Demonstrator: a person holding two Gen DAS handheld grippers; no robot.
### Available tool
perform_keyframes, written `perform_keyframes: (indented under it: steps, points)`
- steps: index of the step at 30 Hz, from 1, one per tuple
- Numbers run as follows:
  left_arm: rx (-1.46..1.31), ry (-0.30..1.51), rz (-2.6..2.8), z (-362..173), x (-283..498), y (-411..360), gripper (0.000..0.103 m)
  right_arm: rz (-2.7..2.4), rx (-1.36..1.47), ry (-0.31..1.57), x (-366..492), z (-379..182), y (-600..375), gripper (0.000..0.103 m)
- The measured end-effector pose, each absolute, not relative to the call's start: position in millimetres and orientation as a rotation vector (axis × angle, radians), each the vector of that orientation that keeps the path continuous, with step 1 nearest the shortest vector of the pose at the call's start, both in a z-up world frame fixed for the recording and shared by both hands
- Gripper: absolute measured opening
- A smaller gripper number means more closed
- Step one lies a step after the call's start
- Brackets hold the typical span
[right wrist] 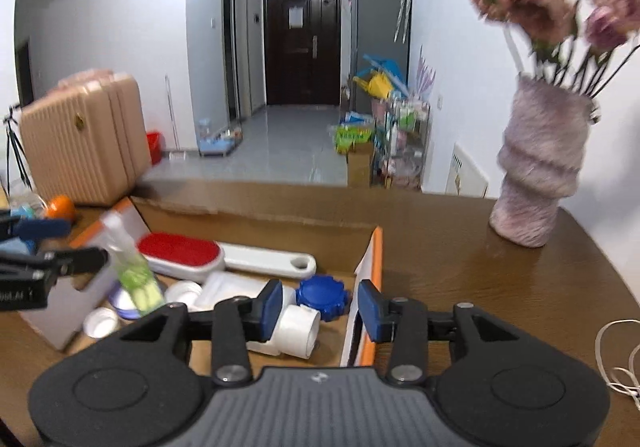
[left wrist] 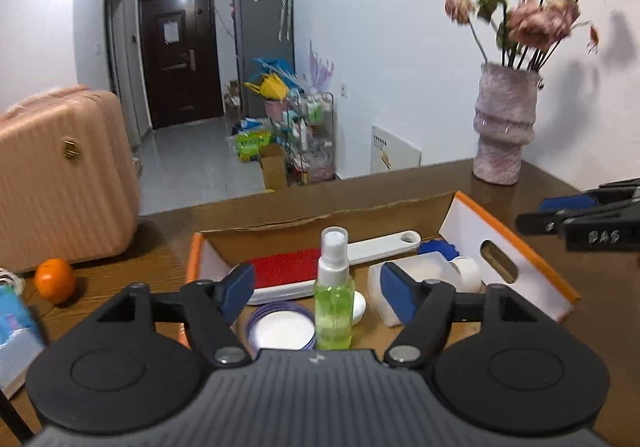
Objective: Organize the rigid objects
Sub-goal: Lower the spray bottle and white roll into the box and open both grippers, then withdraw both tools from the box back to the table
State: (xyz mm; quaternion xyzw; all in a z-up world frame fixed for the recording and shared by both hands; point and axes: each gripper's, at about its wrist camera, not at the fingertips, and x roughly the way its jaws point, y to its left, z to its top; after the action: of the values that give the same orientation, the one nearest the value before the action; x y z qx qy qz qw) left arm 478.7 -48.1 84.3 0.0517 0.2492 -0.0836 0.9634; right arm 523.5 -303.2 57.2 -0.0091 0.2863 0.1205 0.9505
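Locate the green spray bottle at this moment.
In the left wrist view the green spray bottle stands upright inside the cardboard box, between the open left gripper pads, right of the red brush.

Legible text, two items only. 1) Right gripper (left wrist: 532,215), seen at right edge of left wrist view: raised chars on black body, approx. "DAS", partly cut off. 2) Left gripper (right wrist: 72,243), at left edge of right wrist view: pale lettering on black body, blurred, not readable w/ confidence. Paper notice (right wrist: 295,17) on the dark door (right wrist: 304,43): print too small to read. Green bag (left wrist: 254,143) on floor right of door: lettering illegible.
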Motion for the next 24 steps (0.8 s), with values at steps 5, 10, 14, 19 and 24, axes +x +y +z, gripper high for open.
perform_keyframes:
  steps: [5,10,14,19,24]
  points:
    - [0.028,0.419,-0.074,109,404,-25,0.076,0.254,-0.025,0.468,456,86,-307,0.051]
    - [0.038,0.375,-0.039,105,322,-19,0.082,0.318,0.008,0.416,375,85,-303,0.054]
    - [0.037,0.395,-0.043,85,263,-18,0.084,0.363,0.029,0.428,318,68,-294,0.057]
    - [-0.034,0.464,-0.004,46,203,-13,0.084,0.355,0.105,0.434,256,29,-288,0.057]
    - [-0.009,0.514,0.004,21,165,-15,0.083,0.349,0.115,0.514,207,-6,-280,0.057]
